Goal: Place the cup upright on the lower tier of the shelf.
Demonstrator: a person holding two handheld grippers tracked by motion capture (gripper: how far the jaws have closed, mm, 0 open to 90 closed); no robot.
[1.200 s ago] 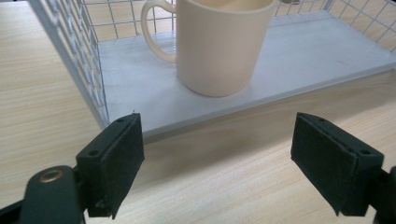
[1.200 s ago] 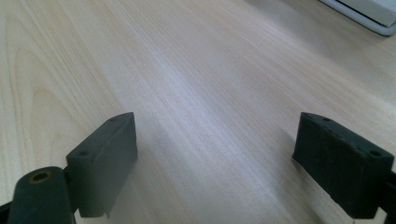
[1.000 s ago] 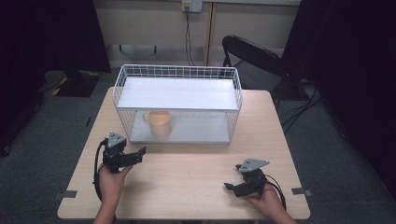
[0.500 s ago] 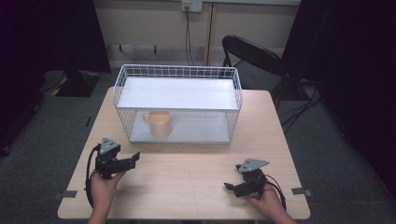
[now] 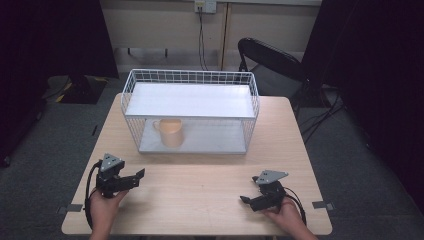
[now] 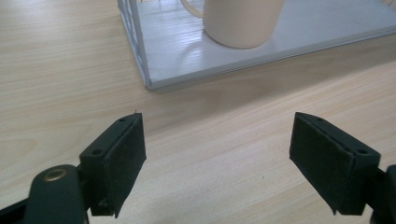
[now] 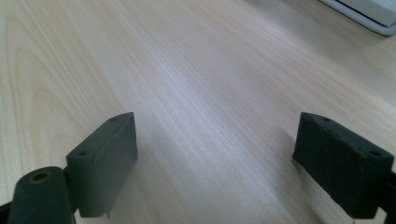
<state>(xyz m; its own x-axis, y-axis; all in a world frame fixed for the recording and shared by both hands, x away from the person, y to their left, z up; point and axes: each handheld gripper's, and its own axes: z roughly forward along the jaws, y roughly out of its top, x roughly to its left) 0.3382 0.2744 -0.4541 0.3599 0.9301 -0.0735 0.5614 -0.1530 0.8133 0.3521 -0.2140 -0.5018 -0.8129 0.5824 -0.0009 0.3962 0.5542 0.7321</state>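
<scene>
1. The left gripper (image 5: 131, 178) is resting low over the near left part of the table (image 5: 200, 200), its jaws spread wide with nothing between them.
2. In the left gripper view, the left gripper is facing the mug (image 6: 240, 21), with bare wood lying between the jaws and the rack's near corner.
3. The mug (image 5: 170, 131) is standing upright on the lower shelf of the white wire rack (image 5: 191, 100), toward its left side, handle pointing left in the high view.
4. The right gripper (image 5: 248, 200) is sitting at the near right of the table, well apart from the rack, jaws likewise released and gripping nothing.
5. A person's hands are holding both grippers from the table's near edge.
</scene>
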